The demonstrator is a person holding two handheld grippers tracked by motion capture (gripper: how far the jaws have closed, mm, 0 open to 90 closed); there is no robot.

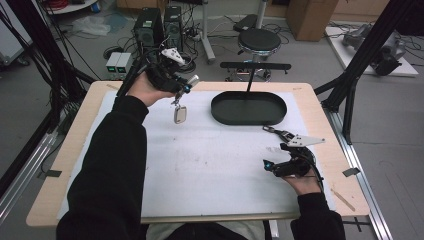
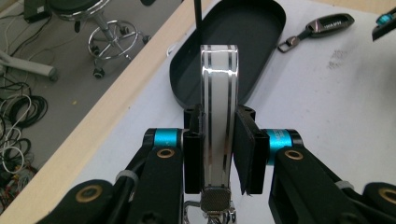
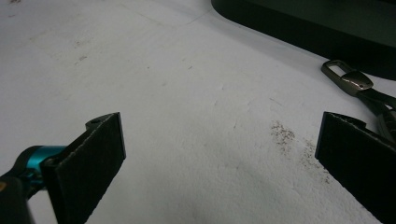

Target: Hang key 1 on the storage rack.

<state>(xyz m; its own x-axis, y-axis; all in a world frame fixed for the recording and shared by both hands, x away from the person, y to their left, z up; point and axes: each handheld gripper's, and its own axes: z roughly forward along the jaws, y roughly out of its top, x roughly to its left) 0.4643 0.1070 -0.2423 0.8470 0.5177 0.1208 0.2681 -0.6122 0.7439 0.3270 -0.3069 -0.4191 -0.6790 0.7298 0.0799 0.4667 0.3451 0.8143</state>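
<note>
From above, the left gripper (image 1: 181,95) dangles a white key fob (image 1: 180,114) over the mat, left of the black tray (image 1: 248,108); its own view shows the jaws pinching that fob (image 2: 218,116); the right gripper (image 3: 219,154) view shows jaws spread wide above the mat beside a dark key fob (image 3: 355,84)

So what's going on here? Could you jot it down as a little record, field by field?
Setting: wooden table under a white mat
Left gripper: raised above the mat, shut on a shiny silver key fob held edge-on
Right gripper: low over the mat, jaws open, holding nothing
Tray: dark oval tray at the far side of the mat, nothing in it
Second fob: dark key fob with a metal clip, lying on the mat beside the tray, close to the right gripper
Likely next move: silver fob probably goes into the tray
</note>
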